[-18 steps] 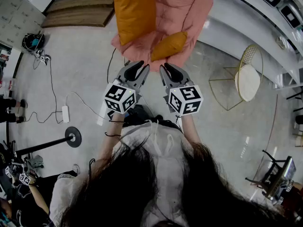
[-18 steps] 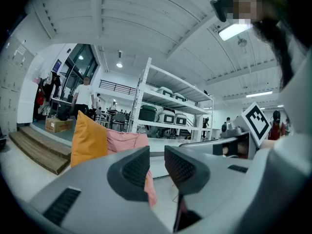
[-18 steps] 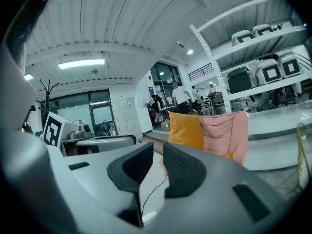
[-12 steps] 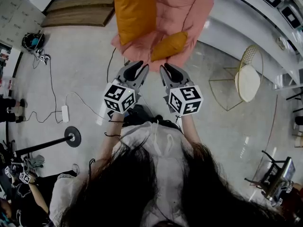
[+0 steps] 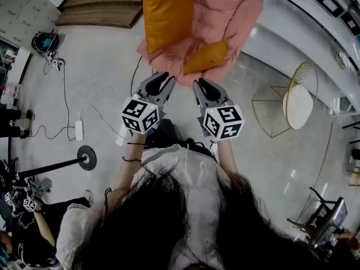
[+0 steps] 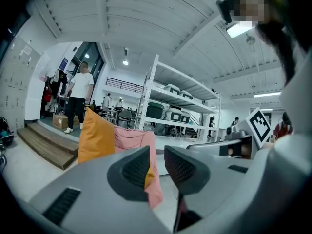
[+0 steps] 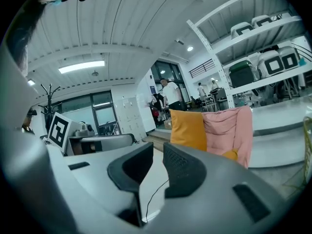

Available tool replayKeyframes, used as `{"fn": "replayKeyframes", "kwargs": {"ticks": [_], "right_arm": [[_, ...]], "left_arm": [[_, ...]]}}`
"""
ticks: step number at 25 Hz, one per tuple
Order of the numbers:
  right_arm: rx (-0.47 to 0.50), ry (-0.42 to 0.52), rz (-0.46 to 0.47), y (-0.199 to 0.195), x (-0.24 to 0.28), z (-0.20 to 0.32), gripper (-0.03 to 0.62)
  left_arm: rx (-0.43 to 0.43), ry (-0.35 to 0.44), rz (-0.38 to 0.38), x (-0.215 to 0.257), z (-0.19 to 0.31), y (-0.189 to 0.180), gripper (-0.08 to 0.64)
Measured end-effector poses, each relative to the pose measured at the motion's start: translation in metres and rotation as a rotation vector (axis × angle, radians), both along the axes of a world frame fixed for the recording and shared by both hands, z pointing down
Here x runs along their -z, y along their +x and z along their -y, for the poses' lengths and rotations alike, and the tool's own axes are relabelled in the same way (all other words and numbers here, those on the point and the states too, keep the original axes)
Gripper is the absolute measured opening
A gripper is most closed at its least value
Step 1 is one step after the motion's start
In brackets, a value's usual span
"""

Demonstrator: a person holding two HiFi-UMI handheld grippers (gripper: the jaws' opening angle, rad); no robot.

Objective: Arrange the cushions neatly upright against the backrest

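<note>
- Our left tongs (image 5: 159,81) hang released and empty, near the pink chair (image 5: 239,10).
- The large orange cushion (image 5: 166,10) stands upright against the backrest.
- Our right tongs (image 5: 201,84), also released, face the small orange cushion (image 5: 206,57) lying on the seat, likely our next pick.

Mustard-orange large cushion (image 5: 164,10) at upper centre, matching small cushion (image 5: 206,57), dusty pink lounger (image 5: 236,16), grey left claw (image 5: 167,78) and right claw (image 5: 201,83), black-and-white square-patterned cubes (image 5: 140,115), pale grey floor (image 5: 95,66)

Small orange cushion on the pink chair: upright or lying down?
Lying down: the small orange cushion rests flat on the seat of the pink chair, near its front edge.
</note>
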State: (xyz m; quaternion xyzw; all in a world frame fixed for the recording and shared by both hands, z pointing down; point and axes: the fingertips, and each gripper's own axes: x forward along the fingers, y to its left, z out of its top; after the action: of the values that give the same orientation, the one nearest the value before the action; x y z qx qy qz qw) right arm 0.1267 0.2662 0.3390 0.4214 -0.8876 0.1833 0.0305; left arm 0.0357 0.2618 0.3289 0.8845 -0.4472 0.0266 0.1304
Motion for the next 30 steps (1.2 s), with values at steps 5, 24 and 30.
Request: {"fn": "replayKeyframes", "kwargs": {"ticks": [5,24,30], "right_arm": [[0.003,-0.032,0.0,-0.005,-0.011,0.023,0.075],[-0.078,-0.15,0.003,-0.114,-0.048,0.173,0.075],[-0.109,-0.17,-0.001,-0.15,-0.055,0.208,0.075]], "left_arm": [[0.022,-0.015,-0.022,-0.006,0.024,-0.014,0.098],[-0.047,-0.089,-0.029,-0.035,0.176,-0.133,0.098],[-0.061,-0.091,-0.049,-0.036,0.216,-0.175,0.098]]}}
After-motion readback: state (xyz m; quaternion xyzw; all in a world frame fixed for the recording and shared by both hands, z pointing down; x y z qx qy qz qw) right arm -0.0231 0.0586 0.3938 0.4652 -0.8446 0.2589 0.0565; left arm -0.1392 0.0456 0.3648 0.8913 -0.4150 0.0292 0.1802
